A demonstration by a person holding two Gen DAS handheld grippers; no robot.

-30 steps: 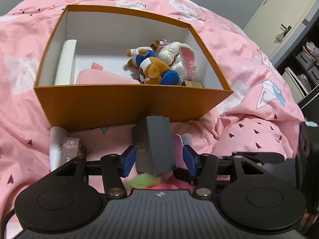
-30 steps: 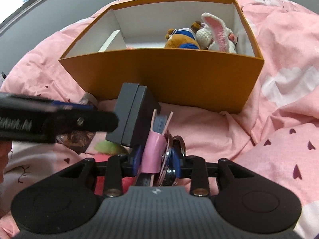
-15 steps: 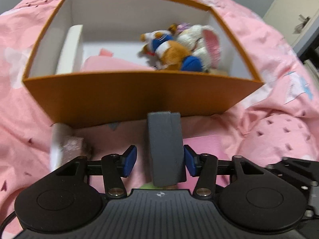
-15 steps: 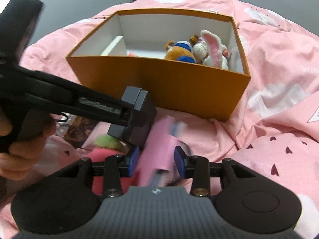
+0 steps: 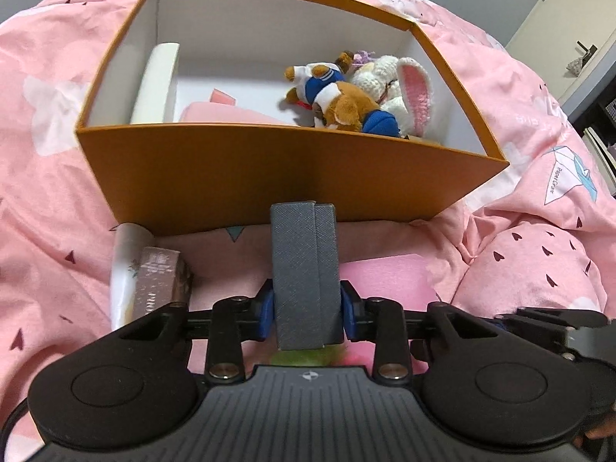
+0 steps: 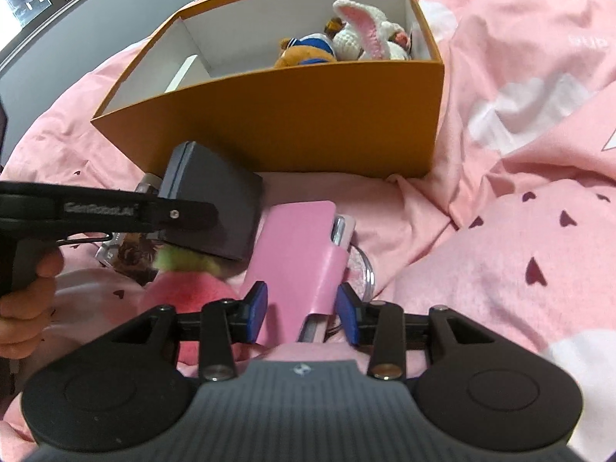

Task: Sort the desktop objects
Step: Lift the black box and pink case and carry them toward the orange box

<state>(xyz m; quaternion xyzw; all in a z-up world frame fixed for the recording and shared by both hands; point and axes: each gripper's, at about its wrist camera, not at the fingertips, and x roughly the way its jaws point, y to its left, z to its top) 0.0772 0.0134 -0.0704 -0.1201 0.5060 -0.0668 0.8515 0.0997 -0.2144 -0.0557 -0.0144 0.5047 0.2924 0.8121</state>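
Left gripper point(image 5: 307, 310): tilted steeply downward, blue pads point(image 5: 265, 310) pressed on both sides of a grey case point(image 5: 304, 269); its jaws have just been closing onto it. In the right wrist view its black finger crosses from the left edge, gripped by a bare hand point(image 6: 27, 304) at the lower left. Right gripper point(image 6: 302, 310): angled downward, jaws apart astride a pink case point(image 6: 296, 250); left pad clear of it, right pad just beside its edge, contact uncertain.
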